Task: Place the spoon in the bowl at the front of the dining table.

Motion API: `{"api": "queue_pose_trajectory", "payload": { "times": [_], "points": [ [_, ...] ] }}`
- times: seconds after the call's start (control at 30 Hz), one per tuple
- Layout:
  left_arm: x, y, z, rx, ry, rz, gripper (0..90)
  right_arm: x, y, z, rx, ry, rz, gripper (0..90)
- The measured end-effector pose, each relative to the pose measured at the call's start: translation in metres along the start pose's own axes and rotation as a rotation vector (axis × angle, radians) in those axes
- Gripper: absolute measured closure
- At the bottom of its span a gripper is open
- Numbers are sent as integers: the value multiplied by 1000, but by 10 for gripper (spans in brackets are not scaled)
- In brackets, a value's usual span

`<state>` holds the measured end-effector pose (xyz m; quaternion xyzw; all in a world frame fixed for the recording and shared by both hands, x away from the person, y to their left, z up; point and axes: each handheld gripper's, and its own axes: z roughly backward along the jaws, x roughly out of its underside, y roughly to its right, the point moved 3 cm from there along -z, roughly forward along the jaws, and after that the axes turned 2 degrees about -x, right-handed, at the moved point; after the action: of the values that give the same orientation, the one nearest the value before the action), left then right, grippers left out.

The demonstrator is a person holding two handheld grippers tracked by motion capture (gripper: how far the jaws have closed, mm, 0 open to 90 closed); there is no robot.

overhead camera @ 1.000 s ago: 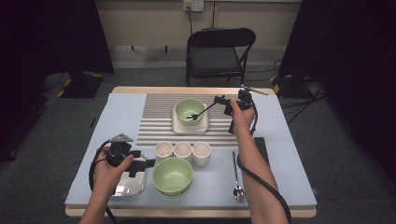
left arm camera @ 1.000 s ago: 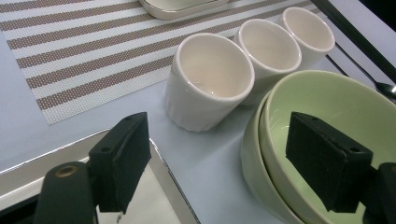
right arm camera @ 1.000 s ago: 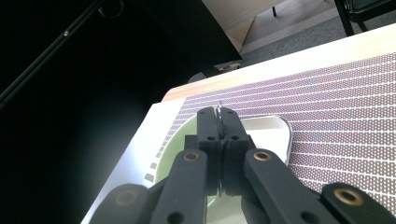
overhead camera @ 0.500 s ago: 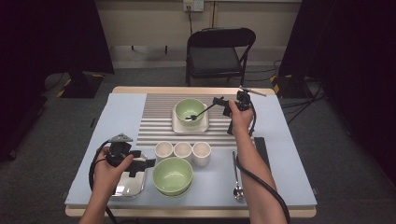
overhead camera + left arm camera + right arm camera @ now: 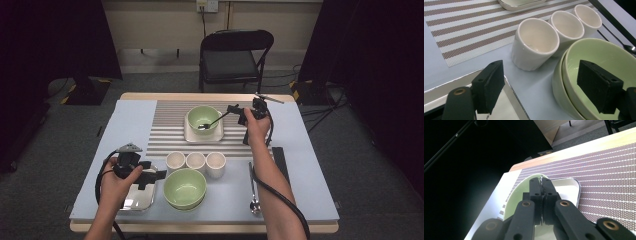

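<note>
My right gripper (image 5: 233,110) is shut on the handle of a spoon (image 5: 212,121), whose bowl end rests inside a green bowl (image 5: 204,116). That bowl sits on a square tray (image 5: 189,134) on the striped mat. In the right gripper view the jaws of the right gripper (image 5: 541,187) are pressed together on the thin metal handle over the green bowl (image 5: 520,195). My left gripper (image 5: 149,176) hovers open above a metal tray (image 5: 131,200), next to stacked green bowls (image 5: 185,188). In the left gripper view the left gripper (image 5: 541,87) holds nothing between its jaws.
Three white cups (image 5: 195,161) stand in a row before the stacked bowls; in the left gripper view the nearest cup (image 5: 535,42) is just ahead. A second spoon (image 5: 253,187) lies at the front right beside a dark strip (image 5: 278,162). A folding chair (image 5: 235,55) stands behind the table.
</note>
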<state>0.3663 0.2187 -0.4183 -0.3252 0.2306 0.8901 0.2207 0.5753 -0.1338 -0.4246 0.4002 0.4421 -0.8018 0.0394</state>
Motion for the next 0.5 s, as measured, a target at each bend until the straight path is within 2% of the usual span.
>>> {"api": "queue_pose_trajectory", "payload": {
  "times": [0.5],
  "points": [
    [0,0,0,0,4,5,218,3,1,-1,-1,-8,1,887]
  ]
}}
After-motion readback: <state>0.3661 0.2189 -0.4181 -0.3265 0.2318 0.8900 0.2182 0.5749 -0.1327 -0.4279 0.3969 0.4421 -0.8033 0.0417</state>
